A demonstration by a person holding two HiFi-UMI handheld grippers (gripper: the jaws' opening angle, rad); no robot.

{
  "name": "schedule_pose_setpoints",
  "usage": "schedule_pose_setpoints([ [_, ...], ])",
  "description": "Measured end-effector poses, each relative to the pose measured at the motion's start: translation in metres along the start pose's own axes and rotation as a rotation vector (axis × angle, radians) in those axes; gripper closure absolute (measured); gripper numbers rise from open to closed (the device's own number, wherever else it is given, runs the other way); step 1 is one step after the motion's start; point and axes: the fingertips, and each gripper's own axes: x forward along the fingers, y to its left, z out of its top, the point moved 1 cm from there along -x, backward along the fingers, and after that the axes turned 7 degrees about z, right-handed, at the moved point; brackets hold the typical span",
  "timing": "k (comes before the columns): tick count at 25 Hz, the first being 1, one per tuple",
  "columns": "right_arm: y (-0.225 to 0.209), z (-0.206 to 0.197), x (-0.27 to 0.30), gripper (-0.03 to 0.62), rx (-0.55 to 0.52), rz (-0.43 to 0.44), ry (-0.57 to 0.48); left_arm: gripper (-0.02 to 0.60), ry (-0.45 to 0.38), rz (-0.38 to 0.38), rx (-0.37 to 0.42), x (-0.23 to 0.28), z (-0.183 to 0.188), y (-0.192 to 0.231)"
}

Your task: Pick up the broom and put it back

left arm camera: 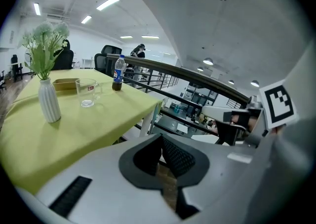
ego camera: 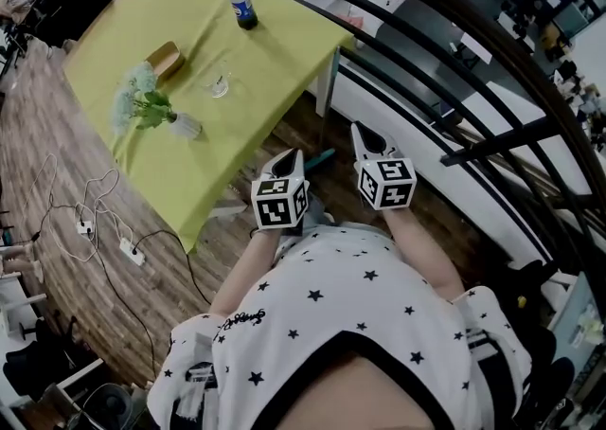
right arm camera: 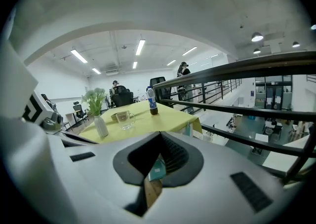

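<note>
**A:** Head view, go.
**B:** The left gripper (ego camera: 290, 158) and right gripper (ego camera: 365, 137) are mid-frame, side by side. They point up-frame at the gap between the surface (ego camera: 265, 68) and the black railing (ego camera: 454, 68). Nothing hangs from either. On the yellow-green cloth, upper left, are a cola bottle (ego camera: 242, 2), a glass mug (ego camera: 219, 85), a white vase (ego camera: 185, 125) and a wooden tray (ego camera: 166, 59).

**A:** Broom?
**B:** Nothing I can call a broom. There is only a teal piece (ego camera: 320, 157) on the wood floor (ego camera: 57, 182), between the two gripper tips and near the white table leg (ego camera: 327, 87). It could be part of the broom, but too little shows.

**A:** Left gripper view?
**B:** Jaws closed, tips meeting at centre frame. Only floor shows through the slit below, and nothing is between them. The surface fills the left half. No broom here.

**A:** Right gripper view?
**B:** Jaws closed here too, and empty. The teal piece shows through the hollow under the tips, low centre. It lies on the floor beyond, not gripped.

**A:** Progress?
**B:** My read is that the pick-up isn't done, since nothing is held. Grasping, lifting and putting back are all left.

**A:** Which way does it point, long axis?
**B:** In the head view the visible teal bit slants from lower left to upper right. No handle is in sight, so I can't tell the broom's real axis.
</note>
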Motion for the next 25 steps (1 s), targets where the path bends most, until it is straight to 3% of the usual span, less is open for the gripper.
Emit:
schedule_pose_setpoints([
  [25, 0.014, -0.007, -0.016, 0.602, -0.020, 0.024, 0.011, 0.569, -0.005, 0.001, 0.012, -0.013, -0.008, -0.002],
])
